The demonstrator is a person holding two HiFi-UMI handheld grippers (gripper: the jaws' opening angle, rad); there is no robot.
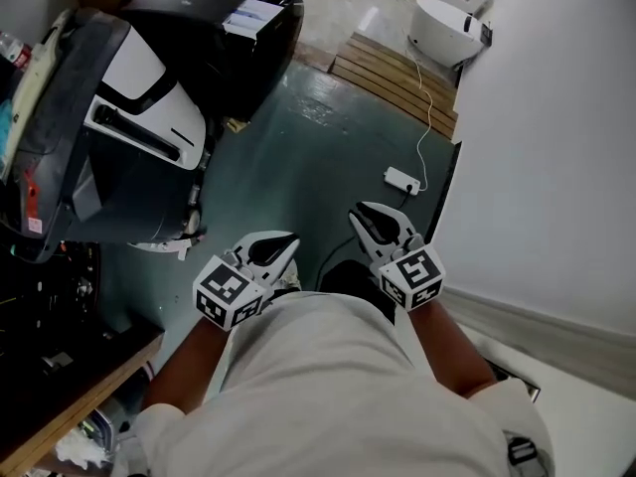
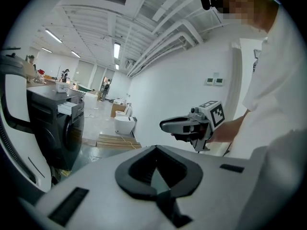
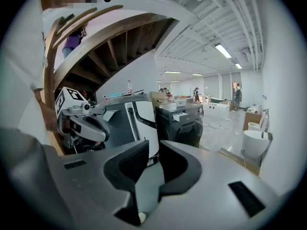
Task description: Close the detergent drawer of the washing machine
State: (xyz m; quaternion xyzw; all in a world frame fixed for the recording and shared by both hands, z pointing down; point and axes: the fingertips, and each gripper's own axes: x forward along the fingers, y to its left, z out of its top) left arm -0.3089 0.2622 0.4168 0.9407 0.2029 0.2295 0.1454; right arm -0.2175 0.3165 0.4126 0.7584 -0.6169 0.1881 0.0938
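Hovering close before the person's white shirt (image 1: 338, 386), both grippers are well short of the washing machine (image 1: 224, 63) and touch nothing. The left gripper (image 1: 288, 241) has its jaws pressed together, with nothing between them. The right gripper (image 1: 360, 215) sits level with it, on the side away from the washing machine; its jaws are spread a little, with a narrow gap and only air between them.

On the teal floor (image 1: 288, 157), a white power strip (image 1: 402, 179) lies to the right of the washing machine and nearer the person, its cable running off toward the wall. A large white-and-black appliance (image 1: 134, 117) stands just beside the washing machine on its near left side.

The washing machine is black, with a round door on its front. Its detergent drawer (image 1: 253, 16), the task's thing, sticks out of the upper front corner, pulled open and pale against the dark body.

Just right of the washing machine lies a wooden pallet (image 1: 397, 78), and further right, past the pallet, stands a white toilet (image 1: 447, 26).
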